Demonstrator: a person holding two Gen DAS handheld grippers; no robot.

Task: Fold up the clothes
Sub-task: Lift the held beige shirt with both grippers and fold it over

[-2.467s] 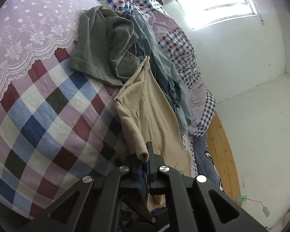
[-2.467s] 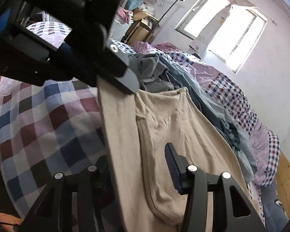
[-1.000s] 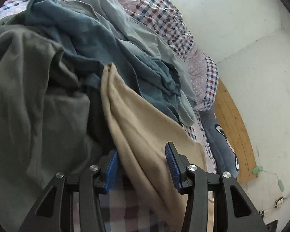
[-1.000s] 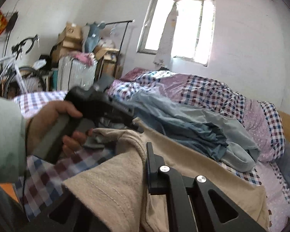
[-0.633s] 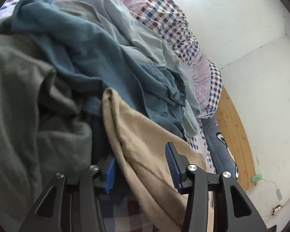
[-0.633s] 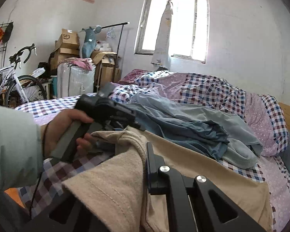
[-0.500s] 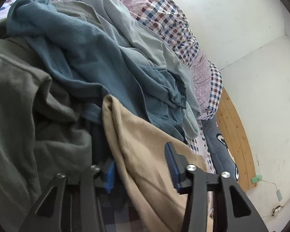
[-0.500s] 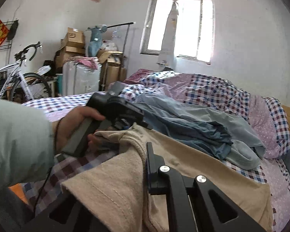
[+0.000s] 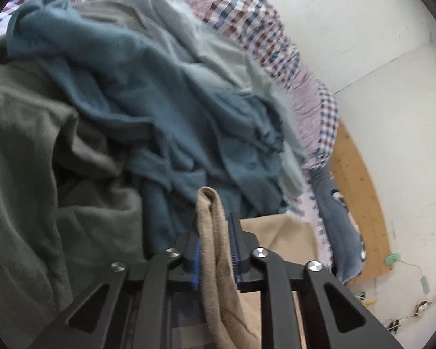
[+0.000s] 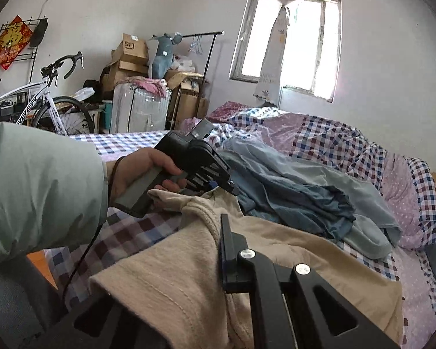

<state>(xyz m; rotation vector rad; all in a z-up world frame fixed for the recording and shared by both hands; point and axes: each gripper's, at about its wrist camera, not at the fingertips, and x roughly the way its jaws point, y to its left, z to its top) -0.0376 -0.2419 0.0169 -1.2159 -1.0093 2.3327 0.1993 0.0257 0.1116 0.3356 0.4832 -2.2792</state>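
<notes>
Across the checked bed [image 10: 125,232] I am closing my left gripper [image 9: 215,232] on the beige top's [image 10: 319,258] edge while my right gripper [image 10: 215,238] is clenching another edge, leaving it unfolded and 3 crumpled garments [image 9: 148,93] waiting behind.

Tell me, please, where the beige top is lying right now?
The beige top lies on the checked bed, near side of the blue clothes pile, one fold in each gripper.
</notes>
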